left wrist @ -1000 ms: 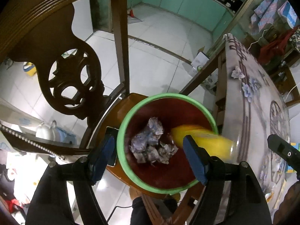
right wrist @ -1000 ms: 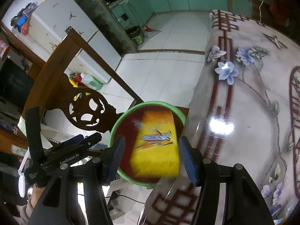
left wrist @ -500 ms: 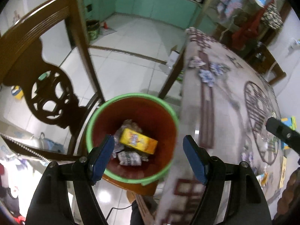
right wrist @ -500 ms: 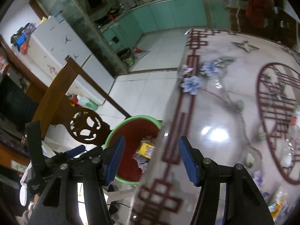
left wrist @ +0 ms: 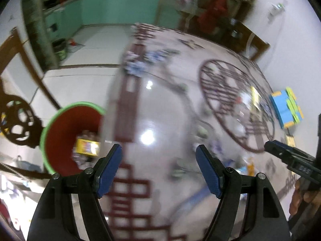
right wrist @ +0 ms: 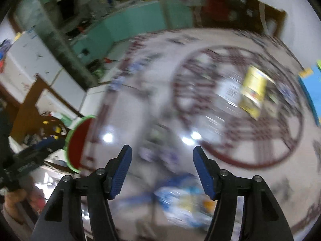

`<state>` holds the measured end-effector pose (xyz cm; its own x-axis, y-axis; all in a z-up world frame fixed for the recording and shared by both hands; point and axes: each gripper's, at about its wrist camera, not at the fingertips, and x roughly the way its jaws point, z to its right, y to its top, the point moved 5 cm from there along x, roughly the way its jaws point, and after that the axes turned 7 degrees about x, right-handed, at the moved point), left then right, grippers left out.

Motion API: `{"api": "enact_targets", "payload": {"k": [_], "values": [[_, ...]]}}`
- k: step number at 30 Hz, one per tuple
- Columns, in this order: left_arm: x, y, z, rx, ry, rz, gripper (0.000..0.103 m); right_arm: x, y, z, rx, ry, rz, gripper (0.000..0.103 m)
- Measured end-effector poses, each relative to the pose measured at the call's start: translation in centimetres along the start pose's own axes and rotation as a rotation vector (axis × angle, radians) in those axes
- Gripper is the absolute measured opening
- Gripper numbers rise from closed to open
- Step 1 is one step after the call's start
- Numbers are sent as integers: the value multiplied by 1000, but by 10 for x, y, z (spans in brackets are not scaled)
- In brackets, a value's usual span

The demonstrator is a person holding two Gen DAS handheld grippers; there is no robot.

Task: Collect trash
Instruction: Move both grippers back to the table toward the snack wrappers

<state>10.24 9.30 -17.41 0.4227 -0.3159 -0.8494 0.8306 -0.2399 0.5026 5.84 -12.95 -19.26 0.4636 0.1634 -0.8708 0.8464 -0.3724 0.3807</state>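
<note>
Over the glossy worktop, patterned with dark red lattice and a large round motif, both grippers hang with nothing between their blue pads. The left gripper stands wide apart and empty; the right gripper is opening its jaws, also empty. Just below the right gripper lies a blurred blue and white wrapper, too smeared to identify. Beside the worktop's left edge sits the green-rimmed red bin, holding a yellow box on crumpled scraps. Farther across the worktop lies a yellow packet, with a blue and green box near the far edge. Beyond are a carved wooden chair, white floor tiles and teal cabinets, all motion-blurred.
</note>
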Motion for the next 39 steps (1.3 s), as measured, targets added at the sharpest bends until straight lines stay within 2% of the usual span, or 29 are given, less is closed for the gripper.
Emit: {"api": "enact_targets", "payload": {"k": [5,8,13,15,16,17,18,22,26,30,37,38,39], "values": [[22,-14,63,68,-62,-56,75,1,-22,76,90,-50,-61,63],[38,-28,95,97,-96,-100,75,10,-35,98,132,-18,-112,63],[51,-46,120,113,-84,-149,75,32,-43,97,116,37,-145,63],[52,-51,122,107,-70,-157,75,41,-44,85,61,84,-154,63],[53,-53,123,103,-67,-161,75,46,-46,79,32,79,-166,62],[53,-54,124,98,-65,-165,75,53,-51,74,-3,70,-188,46],[53,-55,125,95,-62,-166,75,60,-56,71,-28,58,-214,15],[53,-57,131,97,-59,-161,75,56,-54,74,-35,91,-196,5],[61,-58,134,79,-77,-174,75,30,-41,87,-8,136,-126,5],[72,-61,141,84,-92,-202,75,10,-27,109,49,119,-68,5],[88,-73,166,127,-149,-258,75,0,-19,130,126,119,-72,5],[91,-76,170,142,-150,-265,73,1,-19,129,130,120,-71,5],[95,-79,173,158,-147,-270,61,1,-19,128,135,122,-70,5]]}}
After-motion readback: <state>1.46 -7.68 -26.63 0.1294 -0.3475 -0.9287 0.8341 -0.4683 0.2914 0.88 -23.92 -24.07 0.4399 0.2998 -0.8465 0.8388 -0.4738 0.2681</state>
